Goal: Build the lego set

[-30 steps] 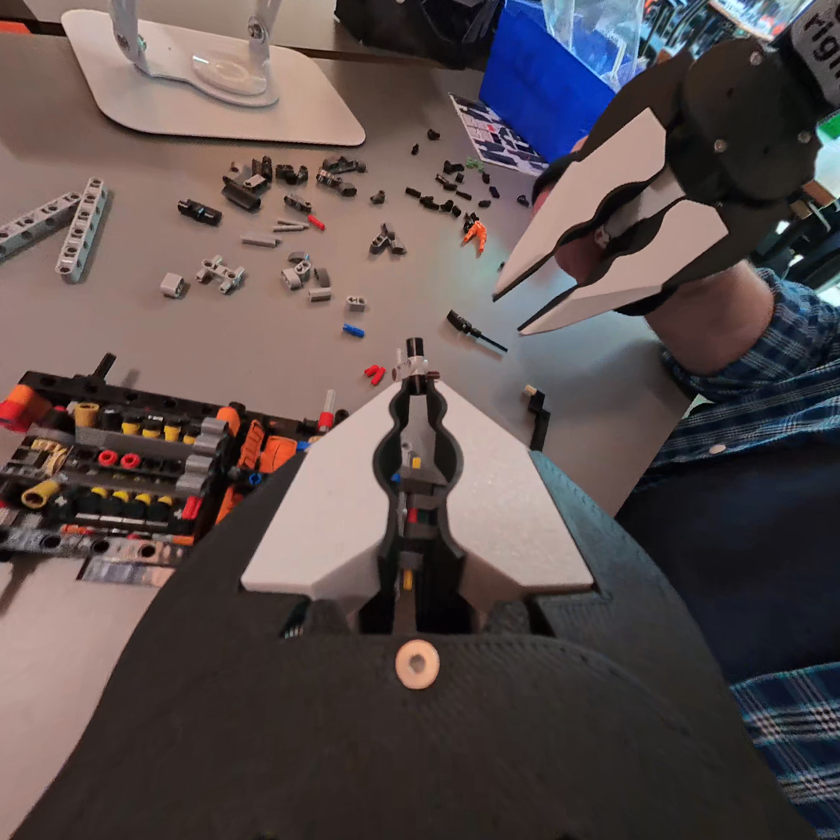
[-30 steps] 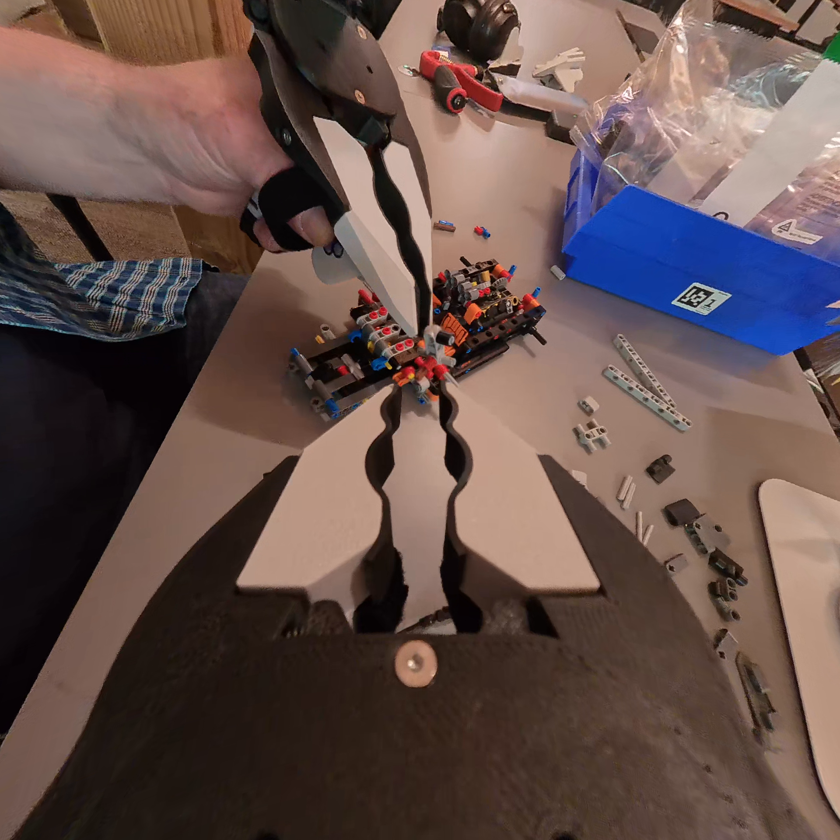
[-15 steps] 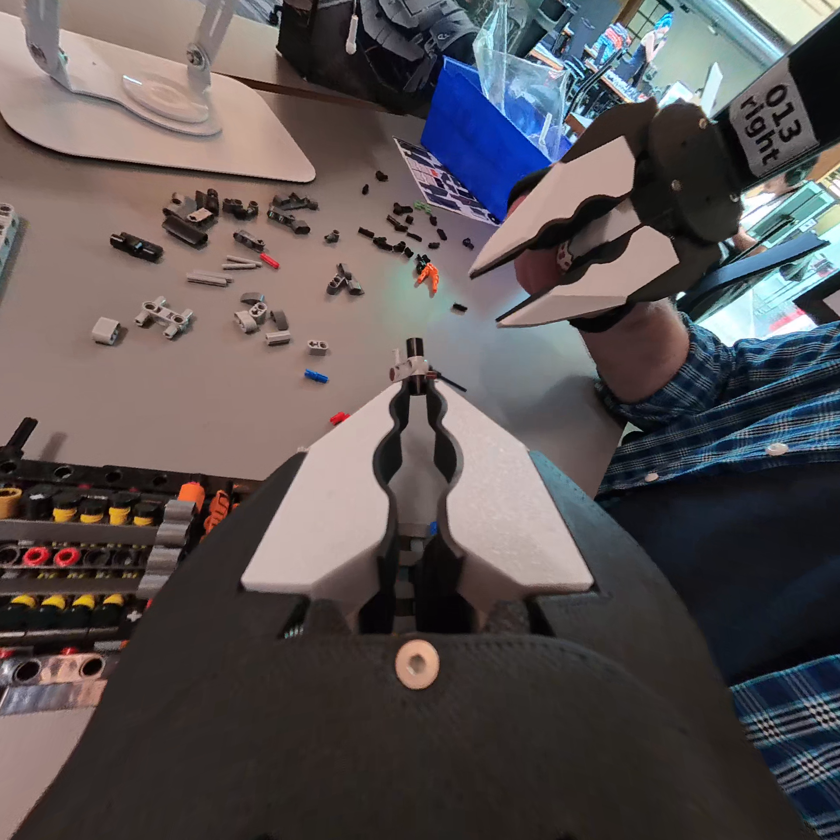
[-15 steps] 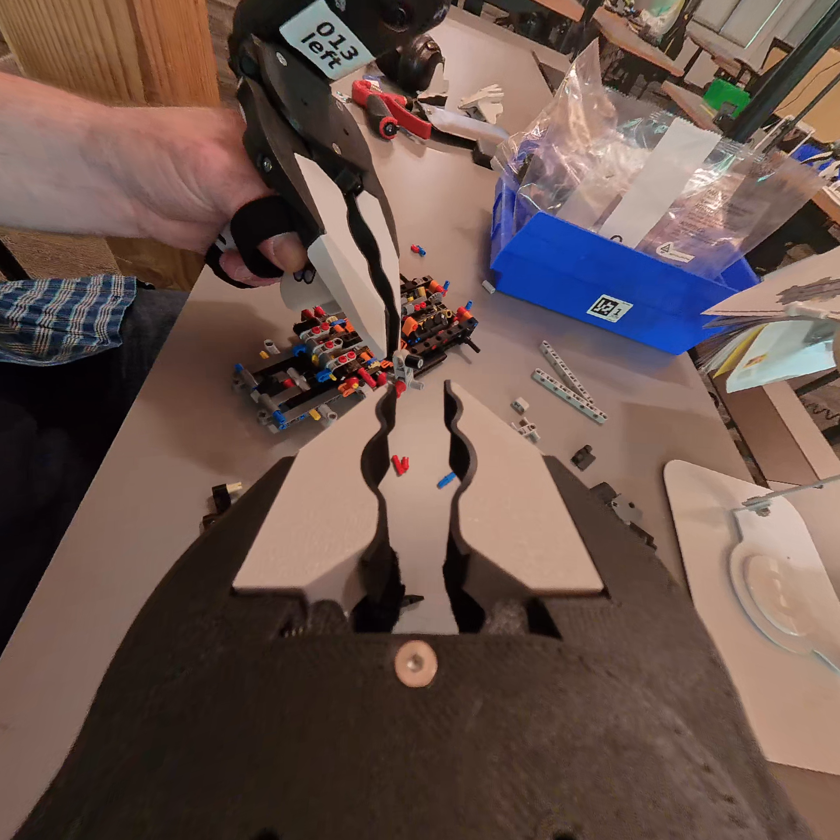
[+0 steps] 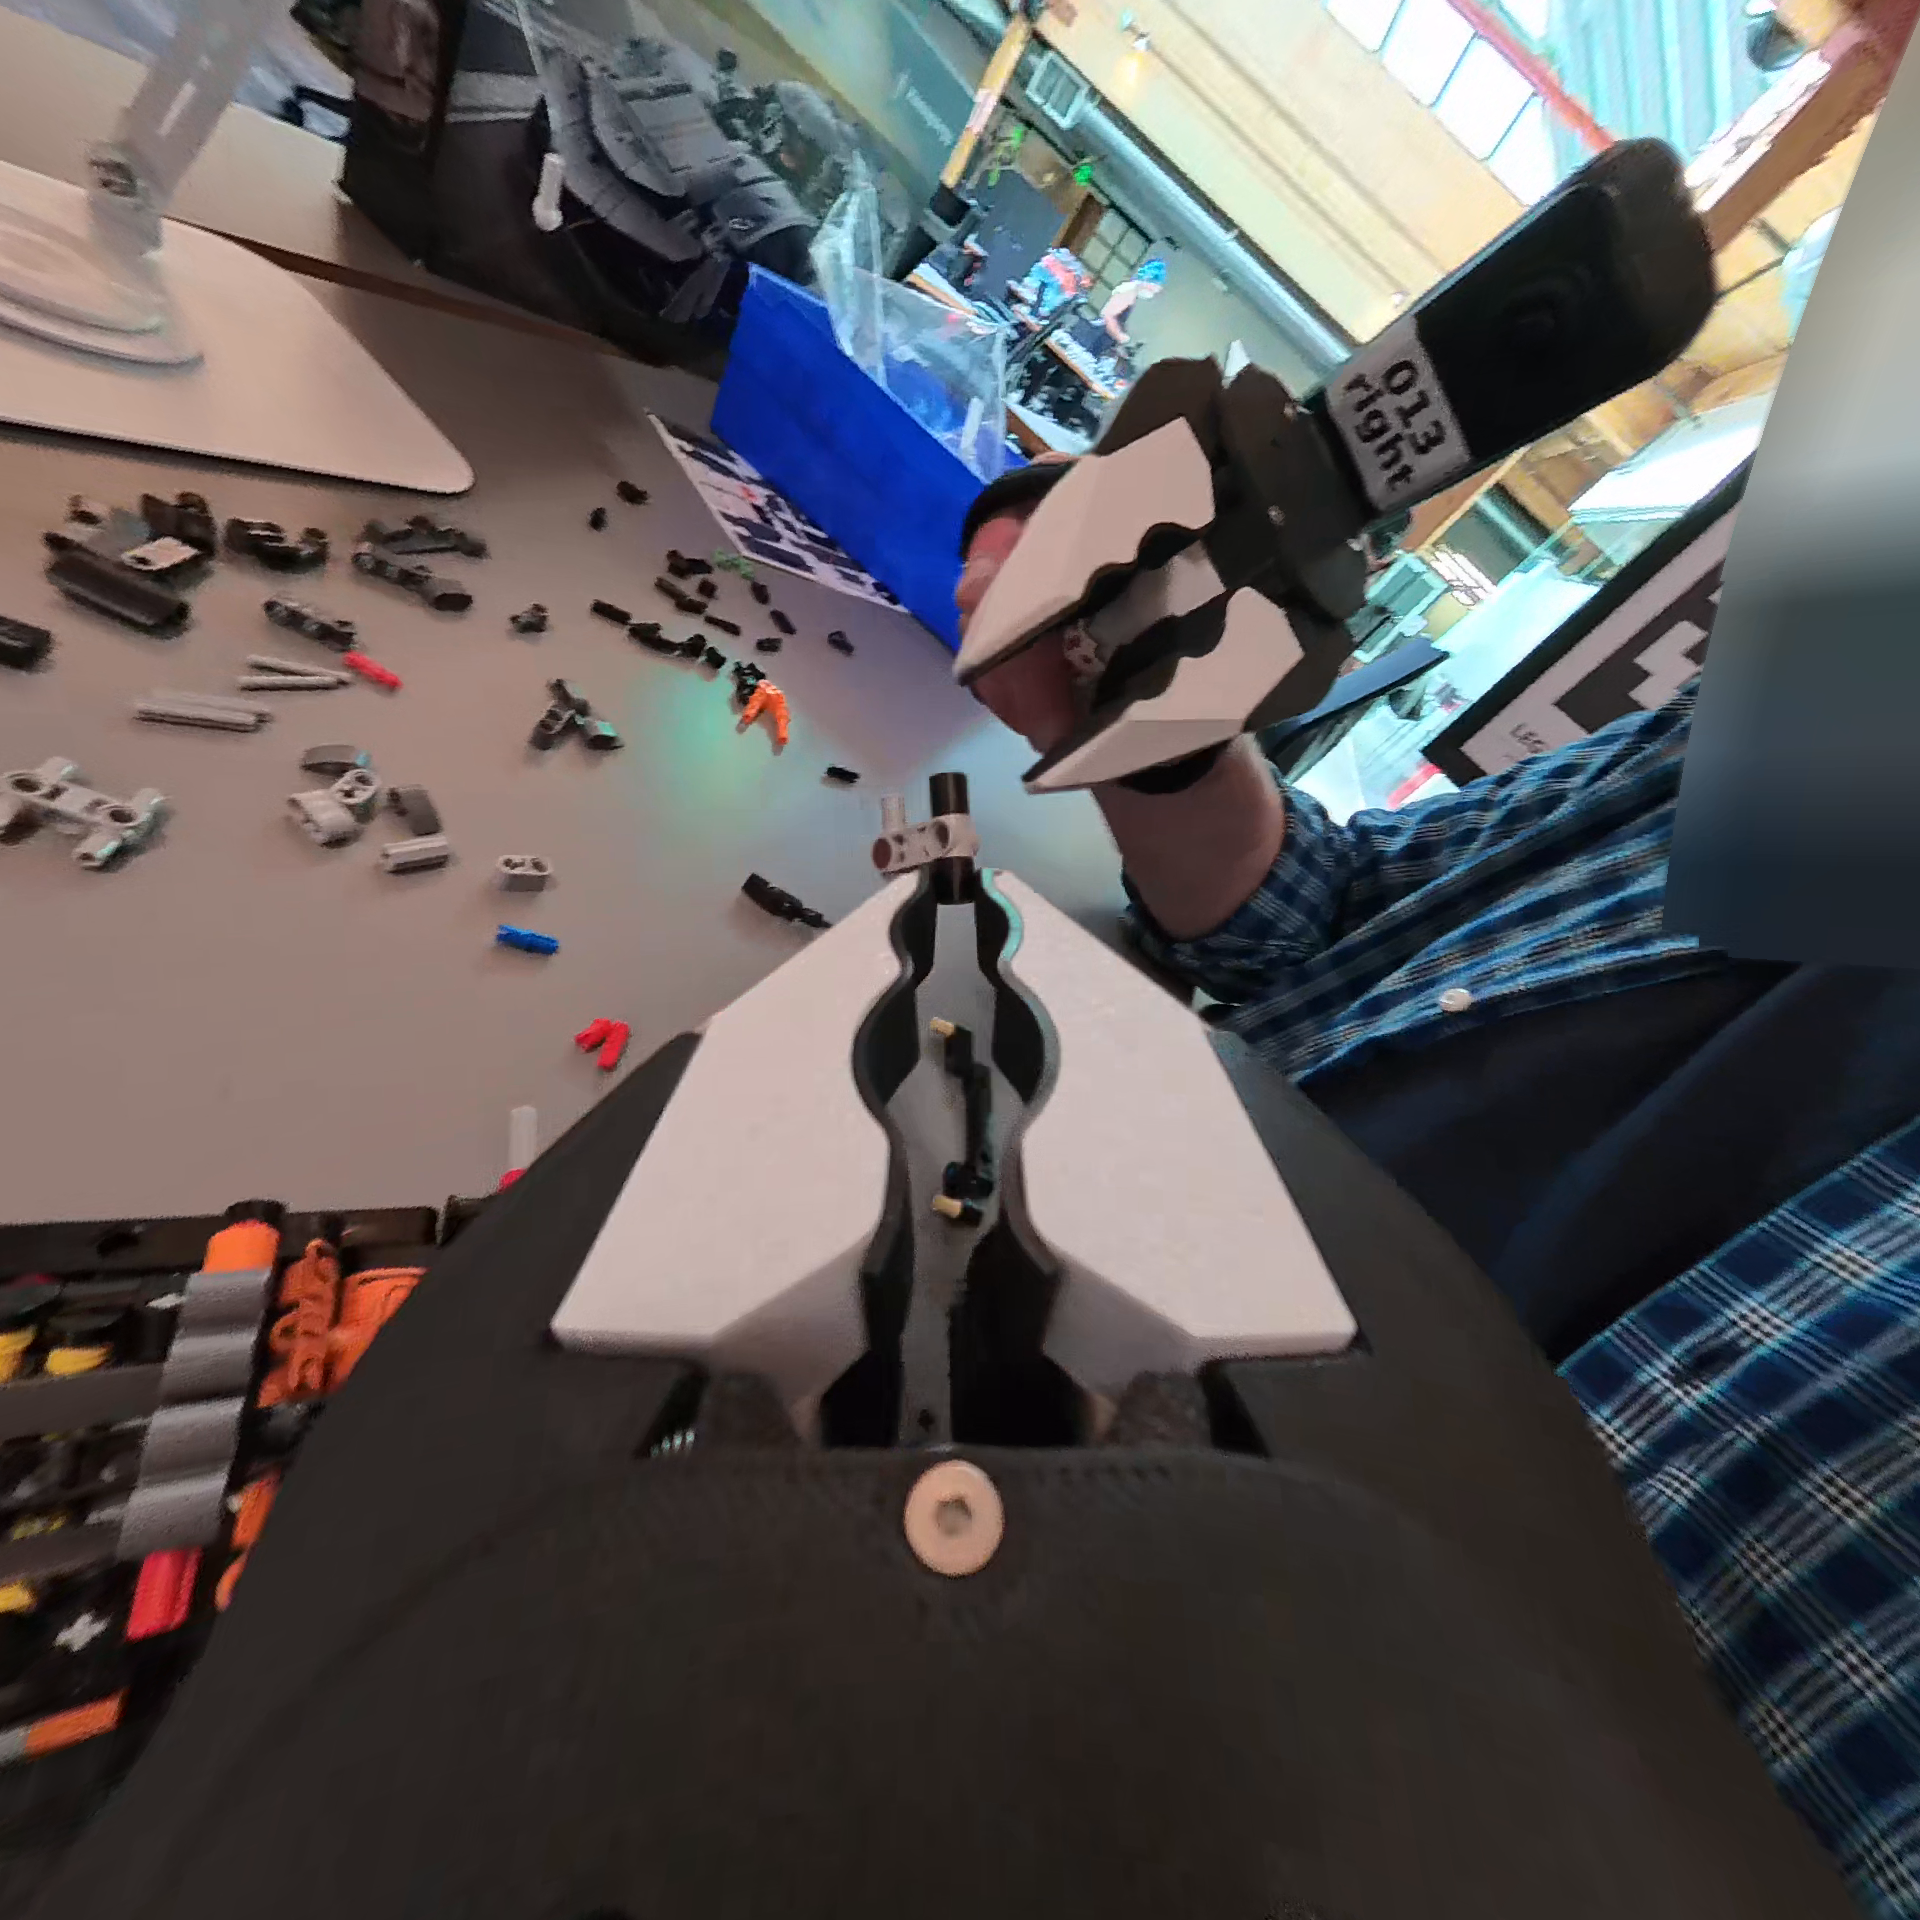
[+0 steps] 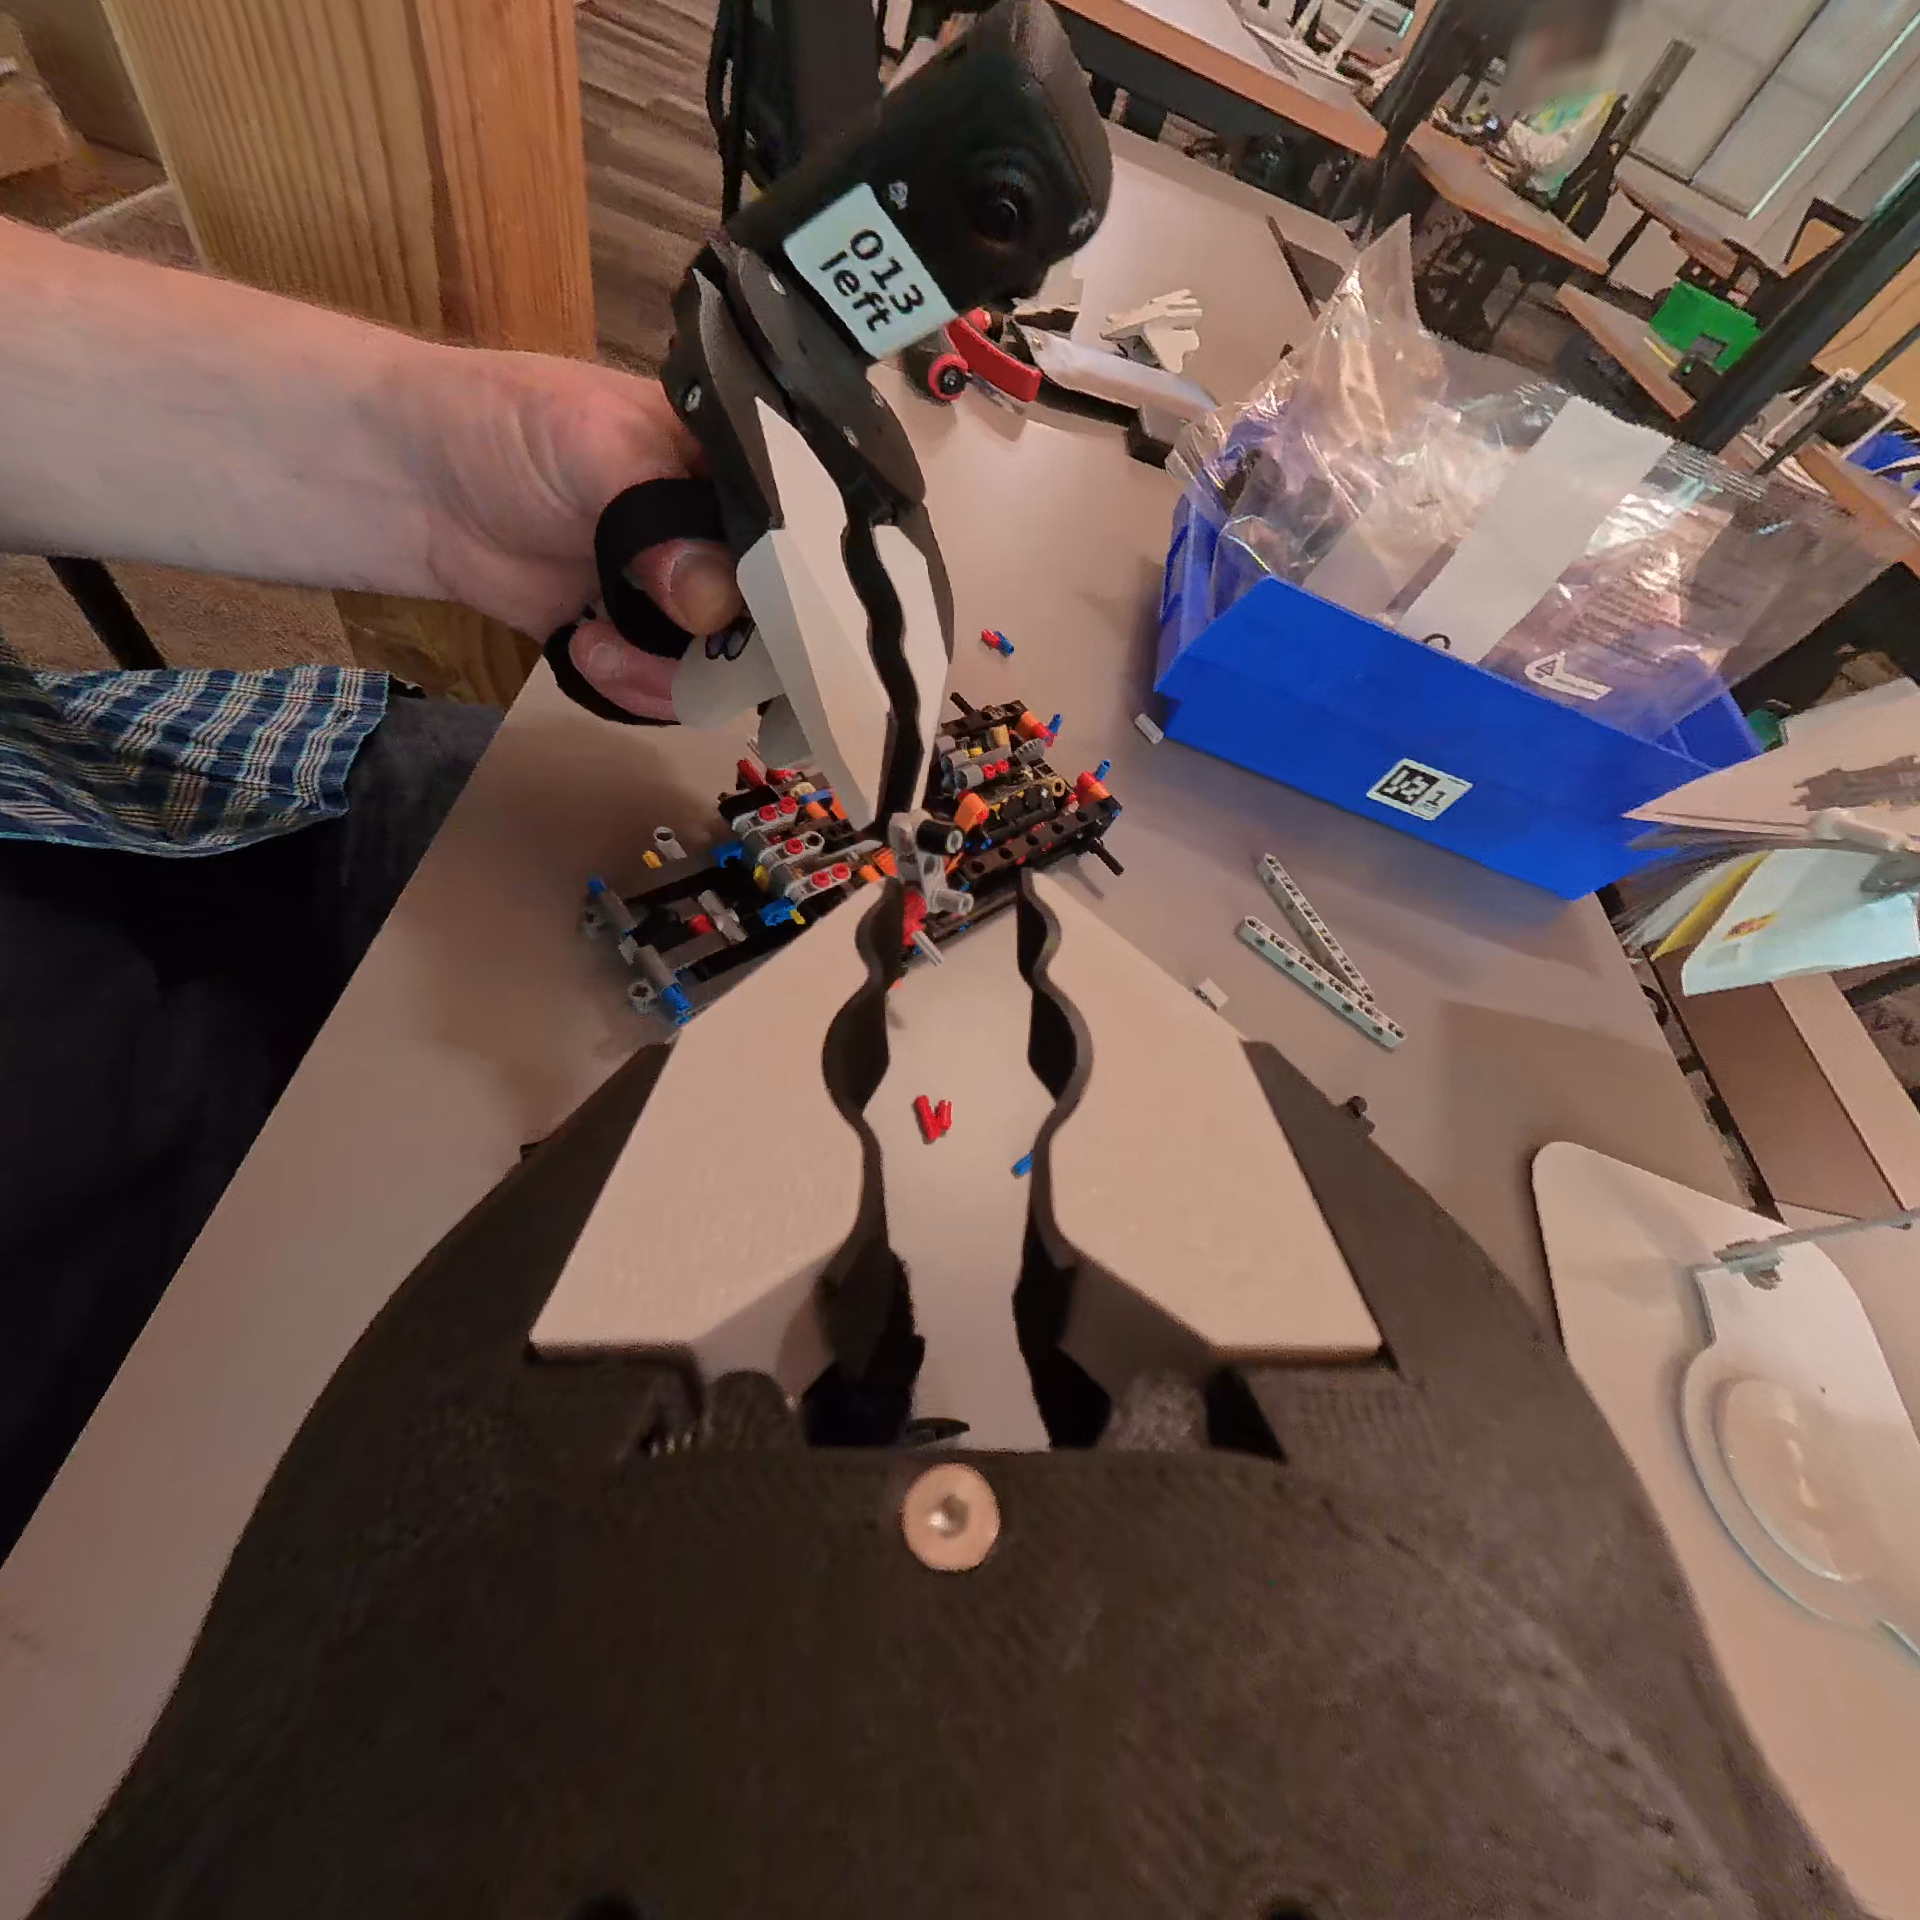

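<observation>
The left gripper [image 5: 948, 883], clamped on a small grey-and-black pin connector piece [image 5: 928, 836], has lifted it clear above the multicoloured brick chassis [image 6: 852, 852], toward the empty, parted right gripper [image 6: 956, 899], likely for regripping.

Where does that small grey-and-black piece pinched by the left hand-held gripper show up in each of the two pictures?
Left wrist view: the small grey-and-black piece sits just above centre, at the tips of the left hand-held gripper.
Right wrist view: the piece is near the middle, at the tips of the gripper coming down from the upper left.
Shared landmark: the blue bin shows in both.
</observation>
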{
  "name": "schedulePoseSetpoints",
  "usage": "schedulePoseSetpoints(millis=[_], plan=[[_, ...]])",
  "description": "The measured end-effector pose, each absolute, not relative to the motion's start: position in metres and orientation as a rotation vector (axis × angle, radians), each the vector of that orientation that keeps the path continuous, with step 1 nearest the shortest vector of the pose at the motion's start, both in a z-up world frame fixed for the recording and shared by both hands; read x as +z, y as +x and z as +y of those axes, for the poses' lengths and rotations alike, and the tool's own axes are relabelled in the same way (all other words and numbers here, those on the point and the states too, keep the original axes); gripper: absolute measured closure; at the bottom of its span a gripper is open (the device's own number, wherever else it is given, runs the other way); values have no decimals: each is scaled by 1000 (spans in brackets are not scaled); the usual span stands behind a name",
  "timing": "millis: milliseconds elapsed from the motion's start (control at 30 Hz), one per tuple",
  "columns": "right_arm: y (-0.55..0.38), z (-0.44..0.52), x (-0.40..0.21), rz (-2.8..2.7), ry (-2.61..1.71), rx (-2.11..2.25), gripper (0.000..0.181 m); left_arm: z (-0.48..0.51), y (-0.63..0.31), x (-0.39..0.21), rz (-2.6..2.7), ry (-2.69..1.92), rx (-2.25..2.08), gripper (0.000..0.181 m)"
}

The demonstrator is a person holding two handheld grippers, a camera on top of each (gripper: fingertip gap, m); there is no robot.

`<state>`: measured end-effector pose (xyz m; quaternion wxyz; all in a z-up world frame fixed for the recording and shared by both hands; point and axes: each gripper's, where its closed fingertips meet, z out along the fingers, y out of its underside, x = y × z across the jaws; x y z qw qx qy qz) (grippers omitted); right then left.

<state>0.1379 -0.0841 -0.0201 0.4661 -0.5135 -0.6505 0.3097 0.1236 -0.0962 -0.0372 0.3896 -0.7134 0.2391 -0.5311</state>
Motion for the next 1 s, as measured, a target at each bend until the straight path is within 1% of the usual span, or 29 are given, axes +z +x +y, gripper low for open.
schedulePoseSetpoints(millis=[33, 100, 233, 367, 500, 667, 1000], plan=[[137, -84, -21, -1608, -1258, 756, 162, -98, 125, -36, 621, -1801, -1366, 175], [136, -87, -25, -1643, -1265, 768, 162, -103, 127, -32, 650, -1773, -1393, 175], [136, -97, -24, -1648, -1311, 1004, 160, -110, 129, -25, 695, -1719, -1446, 175], [137, -99, -22, -1608, -1357, 1243, 165, -117, 130, -18, 726, -1661, -1506, 175], [138, -106, -23, -1613, -1361, 1386, 175, -121, 133, -20, 763, -1662, -1520, 175], [139, -111, -24, -1619, -1358, 1471, 179, -125, 137, -21, 794, -1654, -1540, 175], [138, -106, -23, -1590, -1359, 1463, 180, -118, 136, -19, 774, -1646, -1539, 175]])
